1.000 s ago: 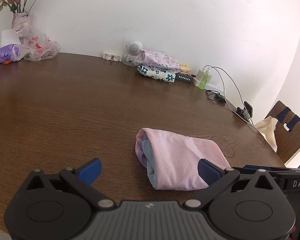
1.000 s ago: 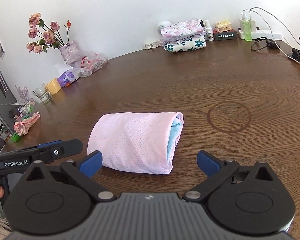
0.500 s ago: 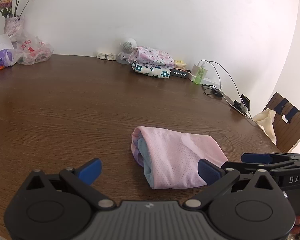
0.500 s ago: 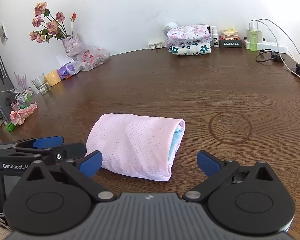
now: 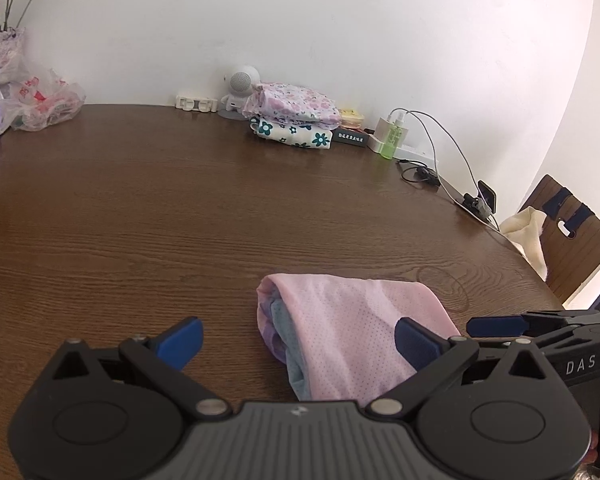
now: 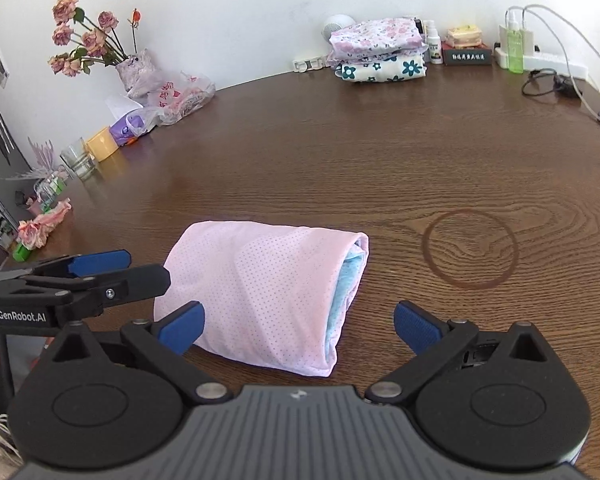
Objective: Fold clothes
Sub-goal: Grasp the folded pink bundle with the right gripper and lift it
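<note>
A folded pink mesh garment (image 5: pixel 352 332) (image 6: pixel 260 292) with blue and purple layers showing at its open end lies on the brown wooden table (image 5: pixel 180 208) (image 6: pixel 380 168). My left gripper (image 5: pixel 298 340) is open just in front of the bundle's left end, nothing between its fingers. My right gripper (image 6: pixel 298 326) is open too, hovering before the bundle's right half. Neither touches the cloth. Each gripper shows in the other's view, at the bundle's sides.
A stack of folded floral clothes (image 5: pixel 296 120) (image 6: pixel 380 50) sits at the table's far edge by a white speaker. A power strip with cables (image 5: pixel 420 152) lies to the right, a chair (image 5: pixel 568 236) beyond. Flowers, plastic bags (image 6: pixel 172 96) and cups crowd the left edge.
Both grippers have drawn back a little from the folded pink bundle and stayed open. The bundle has not moved.
</note>
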Demonstrator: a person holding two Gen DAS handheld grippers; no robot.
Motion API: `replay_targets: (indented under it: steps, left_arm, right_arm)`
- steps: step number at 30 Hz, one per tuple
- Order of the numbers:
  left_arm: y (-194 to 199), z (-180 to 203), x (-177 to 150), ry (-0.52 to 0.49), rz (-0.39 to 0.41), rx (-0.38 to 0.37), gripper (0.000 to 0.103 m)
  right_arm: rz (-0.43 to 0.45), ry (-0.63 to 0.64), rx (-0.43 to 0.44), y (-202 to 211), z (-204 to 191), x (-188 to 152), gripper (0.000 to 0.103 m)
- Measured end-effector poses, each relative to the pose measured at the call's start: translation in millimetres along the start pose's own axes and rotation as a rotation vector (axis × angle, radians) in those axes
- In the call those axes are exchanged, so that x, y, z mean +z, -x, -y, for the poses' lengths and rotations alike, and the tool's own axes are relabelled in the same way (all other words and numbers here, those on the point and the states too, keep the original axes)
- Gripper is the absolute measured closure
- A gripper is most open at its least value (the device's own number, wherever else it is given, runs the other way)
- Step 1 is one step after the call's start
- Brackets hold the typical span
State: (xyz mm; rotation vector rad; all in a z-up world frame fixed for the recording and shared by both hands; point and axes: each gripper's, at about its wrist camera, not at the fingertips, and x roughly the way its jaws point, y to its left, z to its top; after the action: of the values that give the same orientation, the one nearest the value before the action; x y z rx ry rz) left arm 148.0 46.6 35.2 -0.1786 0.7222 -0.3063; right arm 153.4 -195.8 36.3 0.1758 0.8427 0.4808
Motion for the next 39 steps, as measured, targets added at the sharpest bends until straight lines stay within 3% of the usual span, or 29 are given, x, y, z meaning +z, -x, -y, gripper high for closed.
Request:
replay_targets:
  steps: [5, 7, 9, 12, 16, 19, 21, 24, 35, 39]
  left_arm:
    - [-20.5, -3.4, 11.7, -0.006, -0.048, -0.019, 0.02]
    - [-27.8, -4.7, 12.0, 0.008, -0.063, -0.022, 0.023]
    - [-34.7, -6.6, 11.5, 0.023, -0.083, -0.025, 0.035]
    - [-44.2, -10.4, 8.8, 0.047, -0.121, -0.028, 0.037]
    - [-46.4, -13.0, 5.3, 0.07, -0.131, -0.062, 0.037]
    - [-46.9, -15.4, 3.2, 0.111, -0.136, -0.106, 0.05]
    - [-47.0, -17.6, 2.0, 0.131, -0.131, -0.113, 0.059]
    - [-47.3, -22.6, 0.3, 0.177, -0.124, -0.134, 0.067]
    - [-51.9, -35.9, -13.0, 0.333, -0.084, -0.213, 0.084]
    - [-50.4, -37.8, -10.8, 0.343, -0.063, -0.226, 0.086]
  right_arm:
    - [0.01, -0.044, 0.044, -10.0, 13.1, 8.8, 0.001]
    - [0.003, -0.062, 0.061, -15.5, 16.3, 9.6, 0.003]
    - [-0.009, -0.085, 0.073, -21.1, 19.6, 10.0, 0.011]
    - [-0.025, -0.118, 0.095, -28.7, 24.6, 8.7, 0.022]
    - [-0.02, -0.14, 0.118, -32.9, 25.6, 6.2, 0.029]
    - [-0.007, -0.184, 0.135, -33.9, 27.8, 3.5, 0.04]
    - [0.002, -0.226, 0.144, -34.9, 31.9, 1.7, 0.058]
    - [0.01, -0.293, 0.168, -37.3, 42.4, -1.5, 0.073]
    - [0.009, -0.418, 0.264, -49.4, 62.6, -9.1, 0.089]
    - [0.022, -0.427, 0.265, -47.4, 61.8, -6.0, 0.092]
